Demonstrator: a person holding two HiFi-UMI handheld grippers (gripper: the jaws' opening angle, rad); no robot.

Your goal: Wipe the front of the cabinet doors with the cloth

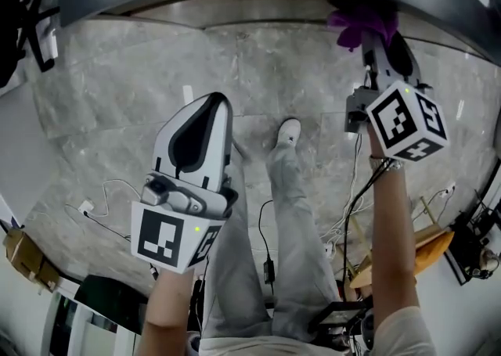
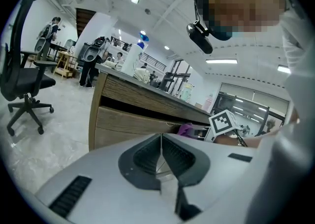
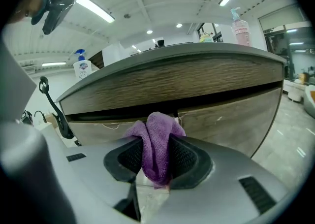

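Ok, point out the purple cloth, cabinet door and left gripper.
purple cloth (image 3: 156,139), right gripper view, bunched fold above the jaws.
cabinet door (image 3: 234,122), right gripper view, bare wood front.
left gripper (image 2: 161,145), left gripper view, between its shut fingertips.

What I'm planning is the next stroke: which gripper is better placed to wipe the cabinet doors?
Right. The right gripper is shut on the purple cloth close before the cabinet doors; the left gripper is shut, empty, farther back.

cloth (image 3: 155,137) in R tool (image 3: 157,145), before cabinet doors (image 3: 231,119), L tool (image 2: 161,142) left
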